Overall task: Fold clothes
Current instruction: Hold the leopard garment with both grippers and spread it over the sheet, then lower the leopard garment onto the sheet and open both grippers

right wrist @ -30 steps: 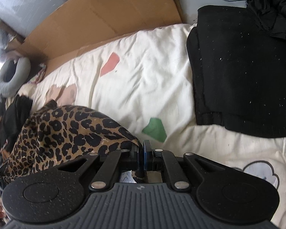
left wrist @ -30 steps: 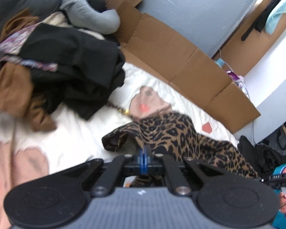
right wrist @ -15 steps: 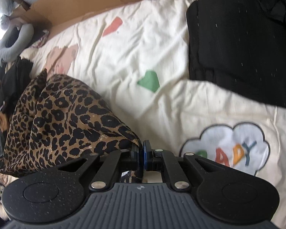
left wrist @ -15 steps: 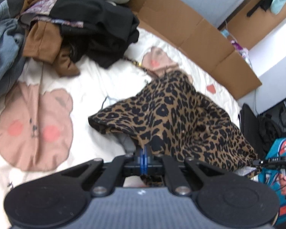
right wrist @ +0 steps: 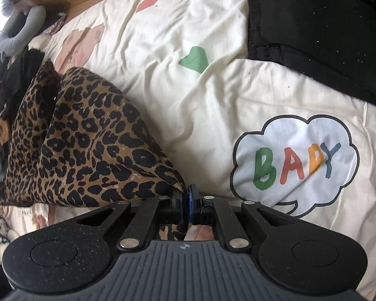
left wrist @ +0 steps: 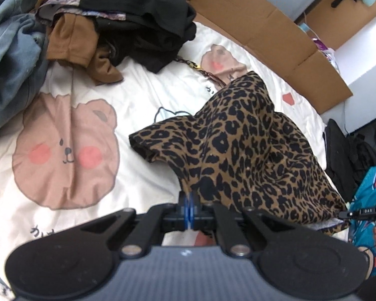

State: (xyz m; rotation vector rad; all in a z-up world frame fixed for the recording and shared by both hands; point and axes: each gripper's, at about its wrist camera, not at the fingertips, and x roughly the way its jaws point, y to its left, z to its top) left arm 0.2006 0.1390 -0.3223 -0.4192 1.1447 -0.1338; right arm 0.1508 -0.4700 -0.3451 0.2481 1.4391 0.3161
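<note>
Left tongs (left wrist: 189,207) clamped tight on an edge of the leopard-print garment (left wrist: 250,150), blue pads pressed together with cloth pinched between. Right tongs (right wrist: 188,207) likewise closed on another edge of the same garment (right wrist: 87,145), fabric caught in the pads and hanging through underneath. Garment held up between the two, draped in loose folds above the bed sheet (left wrist: 143,92), far part trailing toward the sheet; contact there unclear. One loose flap stuck out to the left in the left wrist view.

Sheet cream with cartoon prints: bear face (left wrist: 65,150) left of the garment, cloud with "BABY" lettering (right wrist: 293,160) just right of the right tongs, green patch (right wrist: 195,59) further up. Folded black garment (right wrist: 320,30) lay flat on the sheet at upper right, well apart from the leopard piece. Pile of unfolded clothes (left wrist: 100,30) (black, brown, blue-grey) heaped at the far left of the bed. Cardboard (left wrist: 263,22) stood along the far edge of the bed. Grey neck pillow (right wrist: 20,32) near the pile.
</note>
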